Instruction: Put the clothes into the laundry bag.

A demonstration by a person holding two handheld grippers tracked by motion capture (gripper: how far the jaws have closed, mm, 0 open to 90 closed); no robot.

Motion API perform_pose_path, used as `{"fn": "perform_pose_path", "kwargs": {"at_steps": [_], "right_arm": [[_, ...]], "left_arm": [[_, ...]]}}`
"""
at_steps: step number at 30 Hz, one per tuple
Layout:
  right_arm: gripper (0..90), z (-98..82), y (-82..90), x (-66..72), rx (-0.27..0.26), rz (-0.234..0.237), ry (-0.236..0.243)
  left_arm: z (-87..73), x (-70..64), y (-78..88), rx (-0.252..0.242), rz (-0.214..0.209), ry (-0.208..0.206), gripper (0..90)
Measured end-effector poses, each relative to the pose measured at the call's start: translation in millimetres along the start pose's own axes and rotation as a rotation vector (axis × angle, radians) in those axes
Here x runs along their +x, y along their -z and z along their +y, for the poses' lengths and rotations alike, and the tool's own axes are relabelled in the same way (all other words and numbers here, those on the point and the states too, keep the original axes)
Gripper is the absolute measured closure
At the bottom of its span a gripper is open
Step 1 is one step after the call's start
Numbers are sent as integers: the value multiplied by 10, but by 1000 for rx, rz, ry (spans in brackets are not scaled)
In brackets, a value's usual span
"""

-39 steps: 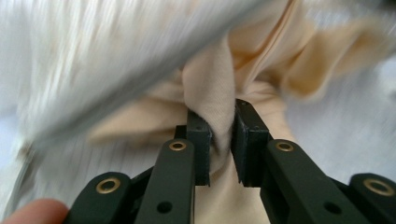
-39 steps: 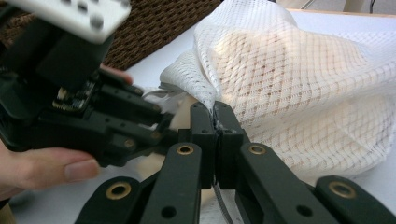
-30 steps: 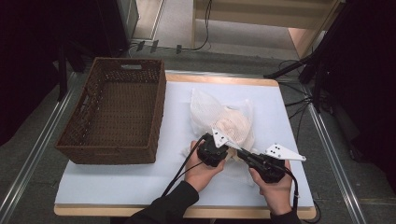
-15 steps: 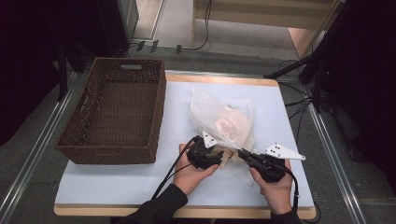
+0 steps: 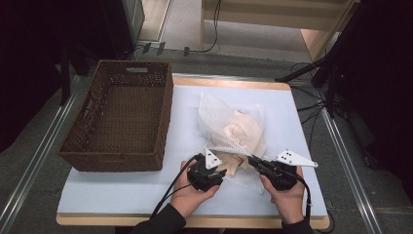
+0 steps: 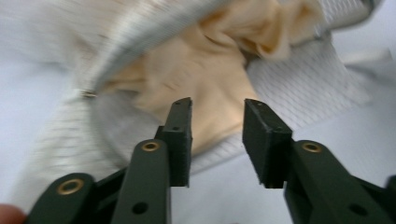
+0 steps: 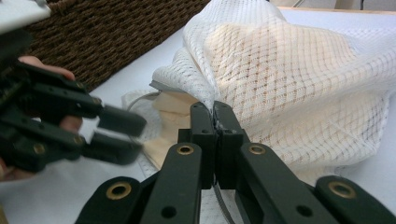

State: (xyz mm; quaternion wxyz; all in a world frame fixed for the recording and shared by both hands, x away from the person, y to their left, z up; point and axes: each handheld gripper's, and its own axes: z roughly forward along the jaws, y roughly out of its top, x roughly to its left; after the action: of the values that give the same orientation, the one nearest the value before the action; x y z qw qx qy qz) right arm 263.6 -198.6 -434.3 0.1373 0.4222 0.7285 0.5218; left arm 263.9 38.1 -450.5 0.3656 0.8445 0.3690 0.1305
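A white mesh bag (image 5: 234,126) lies on the table with a beige cloth (image 5: 231,163) inside it, part of the cloth poking out of the bag's near mouth. My right gripper (image 5: 251,158) (image 7: 215,112) is shut on the mesh edge at that mouth. My left gripper (image 5: 226,171) (image 6: 217,107) points at the protruding beige cloth (image 6: 205,79). Its jaws have just been closing but stand apart. The cloth lies at their tips and the pads are not pressing on it. The right gripper view shows the left gripper (image 7: 133,134) blurred beside the cloth (image 7: 170,105).
A dark wicker basket (image 5: 165,122) stands on the left half of the white-covered table (image 5: 112,195), close to the bag. Cables trail from both grippers toward the near edge. Metal rails run along both sides of the table.
The left gripper has drawn back from the bag toward the near left. The right gripper has stayed where it was, still clamped on the mesh.
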Motion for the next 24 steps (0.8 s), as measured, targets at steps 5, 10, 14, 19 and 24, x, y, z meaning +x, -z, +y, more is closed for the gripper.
{"fn": "perform_pose_path", "kwargs": {"at_steps": [5, 10, 14, 19, 24], "right_arm": [[892, -11, -12, 10, 5, 1, 0], [892, -16, -10, 13, 7, 2, 3], [892, -18, -1, 0, 5, 2, 1], [892, -23, -24, 43, 11, 5, 9], [892, -42, -52, 68, 20, 7, 15]], "left_arm": [[51, -103, -232, 33, -5, -8, 547], [102, -157, -371, 51, 110, -33, 572], [160, -101, -359, 58, 95, 26, 822], [279, -31, -409, 7, 75, 83, 839], [436, -18, -414, -109, 101, 73, 843]]}}
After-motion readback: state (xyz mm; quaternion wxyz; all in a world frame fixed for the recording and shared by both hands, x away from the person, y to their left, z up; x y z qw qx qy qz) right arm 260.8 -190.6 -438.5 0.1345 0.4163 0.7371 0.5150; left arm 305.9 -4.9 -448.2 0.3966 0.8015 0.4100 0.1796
